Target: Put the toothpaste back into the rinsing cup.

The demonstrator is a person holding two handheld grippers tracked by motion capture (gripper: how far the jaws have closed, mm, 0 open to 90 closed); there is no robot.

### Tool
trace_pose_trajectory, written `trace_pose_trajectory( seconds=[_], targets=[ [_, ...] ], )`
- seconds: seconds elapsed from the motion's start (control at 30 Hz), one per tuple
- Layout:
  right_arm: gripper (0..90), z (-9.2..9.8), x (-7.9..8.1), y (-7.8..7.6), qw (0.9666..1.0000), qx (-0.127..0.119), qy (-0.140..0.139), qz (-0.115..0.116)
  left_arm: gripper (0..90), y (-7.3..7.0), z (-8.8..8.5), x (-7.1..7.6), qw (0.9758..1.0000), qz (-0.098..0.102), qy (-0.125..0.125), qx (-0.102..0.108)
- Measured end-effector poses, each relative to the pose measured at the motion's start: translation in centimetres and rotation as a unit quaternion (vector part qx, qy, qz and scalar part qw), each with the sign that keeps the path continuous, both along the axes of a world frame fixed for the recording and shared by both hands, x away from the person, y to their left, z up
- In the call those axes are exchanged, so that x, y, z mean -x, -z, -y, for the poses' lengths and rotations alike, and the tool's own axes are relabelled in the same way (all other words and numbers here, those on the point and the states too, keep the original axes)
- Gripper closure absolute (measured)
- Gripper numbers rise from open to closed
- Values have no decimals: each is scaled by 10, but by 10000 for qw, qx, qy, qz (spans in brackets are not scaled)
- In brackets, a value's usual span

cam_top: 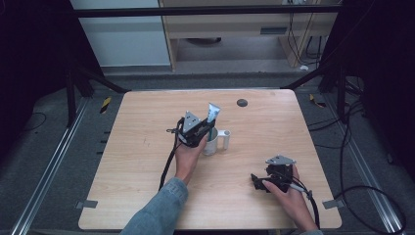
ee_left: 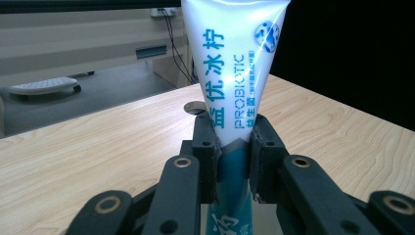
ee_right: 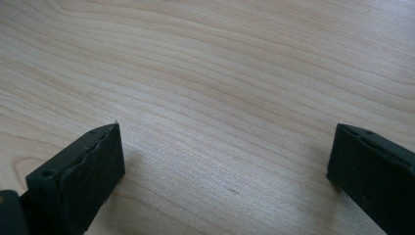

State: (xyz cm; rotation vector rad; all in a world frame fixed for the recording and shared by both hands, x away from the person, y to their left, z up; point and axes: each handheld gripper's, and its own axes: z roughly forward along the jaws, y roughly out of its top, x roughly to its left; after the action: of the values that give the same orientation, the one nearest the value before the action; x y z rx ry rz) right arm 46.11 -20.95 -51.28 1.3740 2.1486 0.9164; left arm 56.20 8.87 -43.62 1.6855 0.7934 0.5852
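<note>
Near the middle of the surface, a white-and-teal toothpaste tube [ee_left: 232,73] stands upright with its lower end in a white mug [cam_top: 213,139], clamped at its teal part by the left tongs [cam_top: 205,131]. Just beside the mug's handle the wood is bare. Toward the near right corner, the right tongs [cam_top: 258,182] rest on the surface [cam_top: 147,161], jaws wide apart, holding nothing.

tube [ee_left: 230,73]: glossy plastic | table [ee_right: 220,73]: matt wood grain | mug [cam_top: 213,143]: smooth, white
</note>
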Motion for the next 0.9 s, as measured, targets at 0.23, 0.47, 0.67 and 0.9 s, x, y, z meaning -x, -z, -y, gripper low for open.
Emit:
trace_pose_trajectory(
  seconds=[0.23, 0.47, 0.67, 0.9],
  targets=[
    [6, 0, 0, 0, 10000, -2, 1, -3, 757, 2, 0, 0, 10000, -44, -6, -41],
    [6, 0, 0, 0, 10000, 0, 0, -1, 757, 5, -1, -1, 10000, -82, -16, -34],
    [6, 0, 0, 0, 10000, -2, 0, -2, 756, 5, -1, 0, 10000, -87, -23, -22],
    [6, 0, 0, 0, 10000, -3, 1, -3, 753, 5, -2, -1, 9999, -149, -52, -17]
  ],
)
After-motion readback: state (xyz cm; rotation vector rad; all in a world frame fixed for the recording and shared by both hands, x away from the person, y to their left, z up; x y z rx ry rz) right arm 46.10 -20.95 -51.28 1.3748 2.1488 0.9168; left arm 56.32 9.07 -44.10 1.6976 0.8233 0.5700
